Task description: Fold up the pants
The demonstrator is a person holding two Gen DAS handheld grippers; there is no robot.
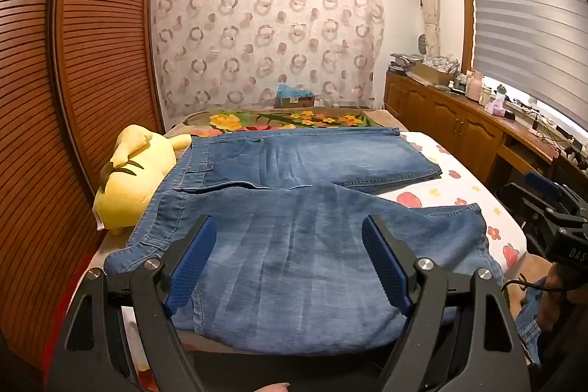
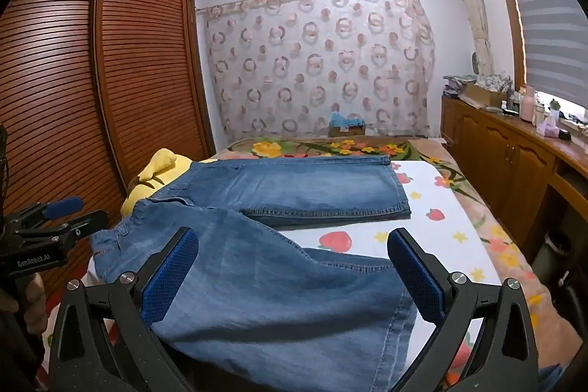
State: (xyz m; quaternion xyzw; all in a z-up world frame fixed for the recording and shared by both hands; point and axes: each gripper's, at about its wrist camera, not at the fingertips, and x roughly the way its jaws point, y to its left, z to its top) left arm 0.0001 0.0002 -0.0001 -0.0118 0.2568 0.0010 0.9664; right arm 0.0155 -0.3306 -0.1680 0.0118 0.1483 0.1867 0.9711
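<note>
Blue denim pants (image 1: 294, 230) lie spread on the bed, waistband to the left, two legs pointing right; they also show in the right wrist view (image 2: 279, 285). The far leg (image 2: 305, 188) lies flat, the near leg reaches the bed's front edge. My left gripper (image 1: 288, 241) is open, hovering over the near leg close to the waist. My right gripper (image 2: 294, 256) is open, over the near leg closer to its hem. Neither holds cloth. The right gripper shows in the left view (image 1: 551, 204), the left one in the right view (image 2: 55, 219).
A yellow plush toy (image 1: 136, 171) lies at the waistband on the left. The white strawberry-print sheet (image 1: 459, 186) covers the bed, a floral blanket (image 1: 286, 118) at the far end. A louvred wardrobe (image 1: 73, 79) stands left, wooden cabinets (image 1: 459, 120) right.
</note>
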